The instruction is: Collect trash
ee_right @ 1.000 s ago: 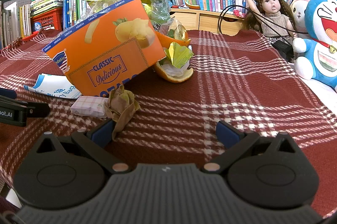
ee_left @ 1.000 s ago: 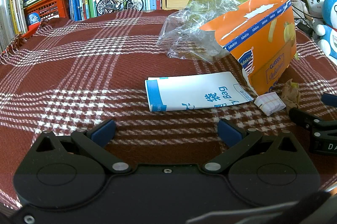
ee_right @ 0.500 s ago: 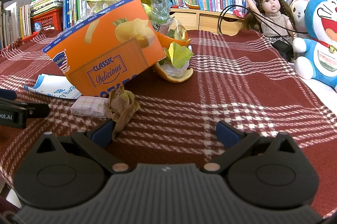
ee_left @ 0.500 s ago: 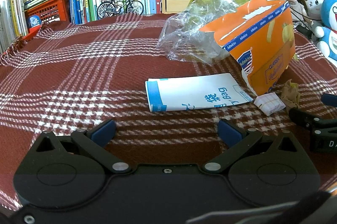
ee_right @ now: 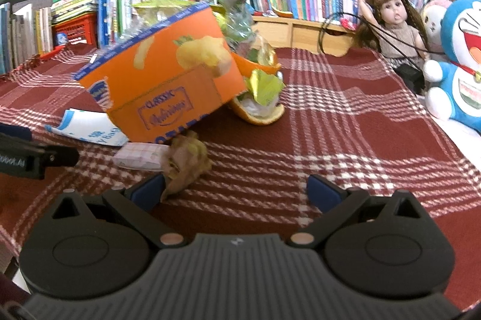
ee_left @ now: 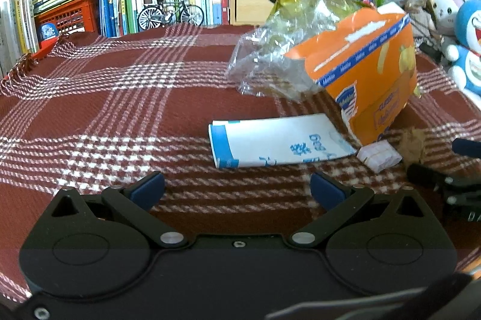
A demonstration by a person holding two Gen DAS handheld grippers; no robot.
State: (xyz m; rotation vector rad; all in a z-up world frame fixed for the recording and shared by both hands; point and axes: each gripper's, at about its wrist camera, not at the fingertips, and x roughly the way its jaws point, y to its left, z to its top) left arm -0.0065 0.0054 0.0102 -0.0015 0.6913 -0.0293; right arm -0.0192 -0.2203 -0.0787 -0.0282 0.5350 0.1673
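My left gripper (ee_left: 237, 189) wide open, empty; white paper bag (ee_left: 276, 144) at 12. My right gripper (ee_right: 236, 190) wide open, empty; crumpled brown wrapper (ee_right: 186, 166) at 10.

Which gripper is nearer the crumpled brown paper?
Right. The right gripper has the crumpled brown paper at its left fingertip; the left gripper sits farther left, facing the white bag.

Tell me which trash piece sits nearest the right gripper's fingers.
The crumpled brown paper wad, right by the left finger; the checked packet and orange box lie farther back.

Left gripper (ee_left: 237, 190) & right gripper (ee_right: 235, 189): matte black plastic bodies, blue-padded fingers (ee_left: 148, 190), silver pivot screws behind fingers.
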